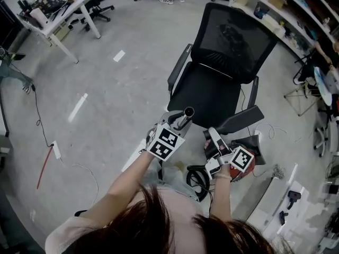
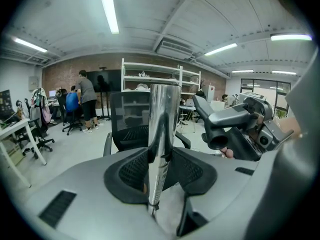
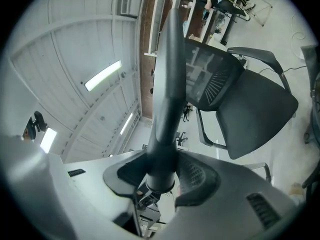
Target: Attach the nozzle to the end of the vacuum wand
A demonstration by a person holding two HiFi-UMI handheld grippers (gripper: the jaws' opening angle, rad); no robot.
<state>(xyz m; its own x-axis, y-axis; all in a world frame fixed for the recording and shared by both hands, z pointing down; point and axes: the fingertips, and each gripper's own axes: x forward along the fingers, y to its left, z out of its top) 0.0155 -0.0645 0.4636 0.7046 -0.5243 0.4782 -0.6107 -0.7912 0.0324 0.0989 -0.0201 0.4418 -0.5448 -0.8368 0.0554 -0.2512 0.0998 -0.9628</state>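
Note:
The silver vacuum wand (image 1: pixel 185 116) stands upright in my left gripper (image 1: pixel 177 125), which is shut on it; its open end points toward the chair. In the left gripper view the wand (image 2: pixel 162 129) rises between the jaws of the left gripper (image 2: pixel 161 170). My right gripper (image 1: pixel 214 137) is shut on the dark nozzle (image 1: pixel 241 121), a little right of the wand and apart from it. The nozzle (image 2: pixel 227 120) shows its round open socket in the left gripper view. In the right gripper view the nozzle (image 3: pixel 167 89) runs up from the right gripper (image 3: pixel 162 173).
A black mesh office chair (image 1: pixel 214 81) stands just beyond both grippers. The red vacuum body (image 1: pixel 249 169) and black hose (image 1: pixel 197 180) lie by my feet. A desk (image 1: pixel 58 17) is far left, shelves (image 1: pixel 286 15) at the right, and cables (image 1: pixel 38 121) on the floor. People (image 2: pixel 86 99) stand far off.

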